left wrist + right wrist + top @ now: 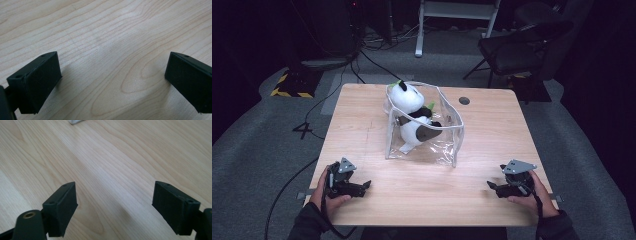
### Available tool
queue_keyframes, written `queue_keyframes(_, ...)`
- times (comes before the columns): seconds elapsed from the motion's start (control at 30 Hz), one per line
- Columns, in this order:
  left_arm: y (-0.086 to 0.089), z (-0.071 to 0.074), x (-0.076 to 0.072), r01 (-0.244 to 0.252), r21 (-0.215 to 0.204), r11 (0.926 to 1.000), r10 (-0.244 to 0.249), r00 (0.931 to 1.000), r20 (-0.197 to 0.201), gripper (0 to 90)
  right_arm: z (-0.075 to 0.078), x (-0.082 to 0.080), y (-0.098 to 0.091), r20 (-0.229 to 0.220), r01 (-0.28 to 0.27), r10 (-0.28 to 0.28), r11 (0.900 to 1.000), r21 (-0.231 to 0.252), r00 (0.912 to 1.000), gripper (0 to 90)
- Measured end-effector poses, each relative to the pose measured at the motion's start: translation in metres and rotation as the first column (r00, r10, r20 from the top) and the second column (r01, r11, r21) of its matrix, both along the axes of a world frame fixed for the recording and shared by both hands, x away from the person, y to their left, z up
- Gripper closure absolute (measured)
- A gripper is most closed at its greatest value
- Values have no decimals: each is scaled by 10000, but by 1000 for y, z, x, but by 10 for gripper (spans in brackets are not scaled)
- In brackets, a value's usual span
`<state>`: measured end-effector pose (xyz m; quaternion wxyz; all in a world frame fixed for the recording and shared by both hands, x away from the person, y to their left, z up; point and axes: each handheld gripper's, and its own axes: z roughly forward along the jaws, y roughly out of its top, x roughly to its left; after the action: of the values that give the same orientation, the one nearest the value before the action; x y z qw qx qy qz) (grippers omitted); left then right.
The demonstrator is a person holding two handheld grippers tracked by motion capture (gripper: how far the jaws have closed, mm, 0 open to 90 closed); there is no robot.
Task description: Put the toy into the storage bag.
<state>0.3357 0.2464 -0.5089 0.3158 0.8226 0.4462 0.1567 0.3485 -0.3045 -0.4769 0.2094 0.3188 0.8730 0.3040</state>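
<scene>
Clear plastic pouch point(447, 131) with white edging stands on the far half of the wooden table point(492, 200), mouth open upward. Inside it a black-and-white panda plush point(412, 112) lies tilted, long axis running from its head at the far left down to its feet at the near right. Round hole point(464, 100) in the tabletop sits just right of the pouch. Dark chair point(519, 45) on the floor beyond the far right corner. Left gripper point(364, 186) rests at the near left edge, right gripper point(492, 186) at the near right, tips turned inward toward each other. Both have jaws spread wide, holding nothing, bare wood between them.
</scene>
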Motion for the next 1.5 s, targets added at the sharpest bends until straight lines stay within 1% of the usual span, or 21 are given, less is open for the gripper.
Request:
queue_keyframes(0.07, 0, 0, 0, 2, 0, 10000, -2, 10000, 0, 6, -2, -1, -4, -127, 66, -65, 9999, 138, 9999, 204)
queue_keyframes(0.2, 0, 0, 0, 2, 1, 10000, -2, 10000, 0, 6, -6, -3, -9, -149, 214, -211, 9995, 218, 9997, 204)
queue_keyframes(0.3, 0, 0, 0, 2, 2, 10000, -2, 10000, 1, 6, -9, -5, -14, -308, 285, -273, 9989, 372, 9992, 205)
queue_keyframes(0.33, 0, 0, 0, 0, 2, 10000, 0, 10000, 1, 6, -10, -5, -15, -341, 336, -325, 9989, 324, 9989, 205)
queue_keyframes(0.37, 0, 0, 0, 1, -1, 10000, -1, 10000, 1, 6, -11, -6, -16, -320, 402, -392, 9987, 300, 9987, 205)
queue_keyframes(0.43, 0, 0, 0, 2, 2, 10000, -2, 10000, 2, 6, -12, -8, -19, -261, 468, -457, 9981, 397, 9986, 205)
queue_keyframes(0.53, 0, 0, 0, 3, -8, 10000, -3, 10000, -3, 6, -14, -11, -25, -313, 483, -470, 9979, 428, 9984, 203)
queue_keyframes(0.87, 0, 0, 0, 6, 4, 10000, -6, 10000, 7, 6, -20, -16, -42, -458, 922, -891, 9931, 723, 9950, 199)
queue_keyframes(0.97, 0, 0, 0, 4, 2, 10000, -4, 10000, 6, 6, -21, -16, -47, -495, 1055, -1015, 9905, 880, 9936, 195)
queue_keyframes(1.03, 0, 0, 0, 4, 2, 10000, -4, 10000, 5, 6, -22, -15, -50, -488, 1233, -1189, 9875, 980, 9917, 191)
queue_keyframes(1.13, 0, 0, 0, 1, 1, 10000, -1, 10000, 1, 6, -25, -15, -55, -552, 1369, -1309, 9824, 1267, 9899, 170)
queue_keyframes(1.2, 0, 0, 0, 0, 0, 10000, 0, 10000, 0, 6, -27, -14, -58, -600, 1460, -1386, 9785, 1459, 9885, 147)
queue_keyframes(1.23, 0, 0, 0, 5, -4, 10000, -5, 10000, 1, 6, -28, -14, -60, -666, 1570, -1482, 9752, 1562, 9867, 143)
queue_keyframes(1.27, 0, 0, 0, 2, 0, 10000, -2, 10000, 5, 6, -29, -14, -62, -595, 1742, -1664, 9703, 1680, 9843, 142)
queue_keyframes(1.33, 0, 0, 0, 2, 0, 10000, -2, 10000, 1, 6, -30, -13, -65, -555, 1930, -1861, 9654, 1753, 9810, 143)
queue_keyframes(1.4, 0, 0, 0, 2, -1, 10000, -2, 10000, 2, 6, -30, -13, -68, -556, 2046, -1978, 9628, 1763, 9787, 143)
queue_keyframes(1.5, 0, 0, 0, 6, 5, 10000, -6, 10000, 3, 6, -30, -13, -72, -555, 2117, -2050, 9613, 1764, 9772, 144)
